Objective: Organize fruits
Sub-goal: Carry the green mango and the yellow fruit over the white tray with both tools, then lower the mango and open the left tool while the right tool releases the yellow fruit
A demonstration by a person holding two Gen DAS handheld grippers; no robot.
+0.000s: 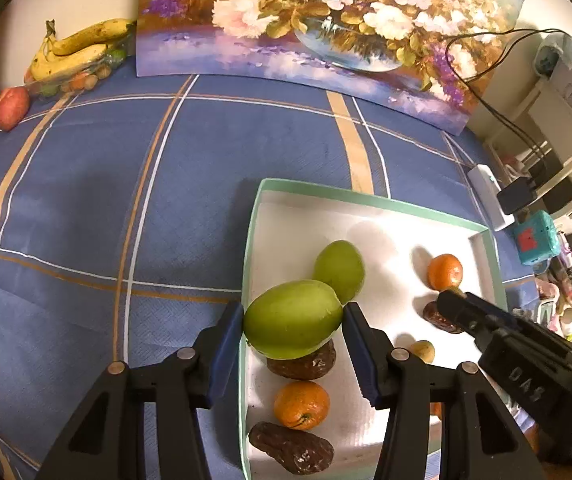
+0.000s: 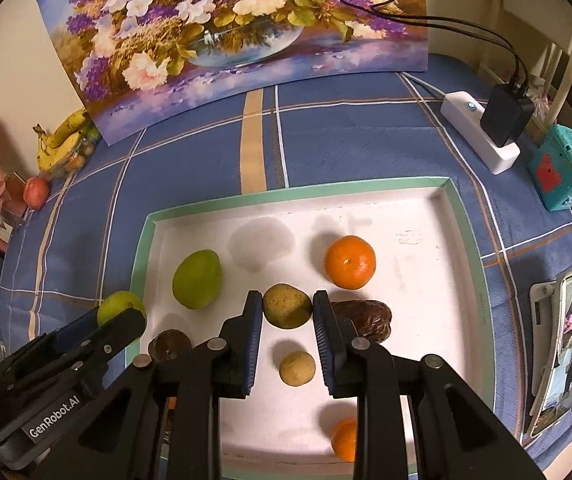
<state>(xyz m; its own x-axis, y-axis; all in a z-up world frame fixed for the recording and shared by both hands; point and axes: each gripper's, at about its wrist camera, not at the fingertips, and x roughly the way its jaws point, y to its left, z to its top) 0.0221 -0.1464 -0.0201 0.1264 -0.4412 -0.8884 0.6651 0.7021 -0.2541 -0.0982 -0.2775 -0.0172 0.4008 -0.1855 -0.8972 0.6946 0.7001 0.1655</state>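
A white tray with a green rim (image 1: 369,199) (image 2: 297,189) lies on the blue checked cloth. My left gripper (image 1: 293,316) is shut on a large green fruit (image 1: 293,318) over the tray's left edge; in the right wrist view it shows at the left (image 2: 120,306). My right gripper (image 2: 287,300) is shut on a small yellow-brown fruit (image 2: 287,306). In the tray lie a second green fruit (image 2: 197,279), two oranges (image 2: 349,262) (image 2: 343,438), another small yellow fruit (image 2: 297,367) and brown dates (image 2: 365,318) (image 1: 290,447).
A flower painting (image 1: 305,20) leans on the wall at the back. Bananas (image 1: 80,50) and a red apple (image 1: 10,107) sit at the far left. A white power strip with a black charger (image 2: 485,128), a teal box (image 2: 563,170) and a phone (image 2: 565,356) line the right side.
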